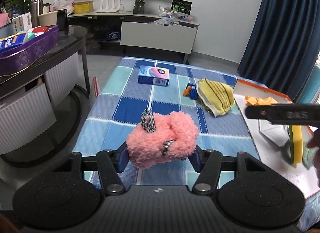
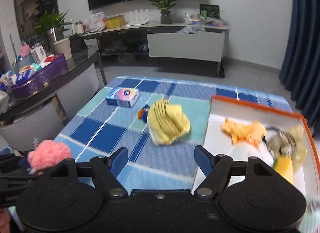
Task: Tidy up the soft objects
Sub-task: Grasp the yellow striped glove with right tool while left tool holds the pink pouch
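Left gripper: jaws closed on the pink plush pouch, its blue pads pressing into the fluff on both sides; nearest thing in the left wrist view.
Pink plush pouch: held just above the checked blue cloth, at the near end of the table; in the right wrist view it shows at the lower left edge.
How it should handle: looks light, soft and squashy, so the pile gives under the pads. It is gripped across its wide body, which seems a safe hold. The checked loop on top is another place to take it, though thin and floppy.
Right gripper: jaws open, nothing between them; it hangs over the cloth near the tray's near left edge. The picture is blurred.
Tray: white inside with an orange rim, on the right side of the table. It already holds an orange crumpled cloth, a yellow sponge and a fuzzy pale item with a dark cord, too blurred to name.
Yellow striped cloth: a limp, bunched heap on the table just left of the tray; likely easy to pinch anywhere on a fold.
Small blue and orange item: touching the yellow cloth's far left side; too small to identify.
Tissue pack: farther back on the table, boxy, apart from the rest.
Purple tin: on the dark side table at left, filled with small boxes and packets.
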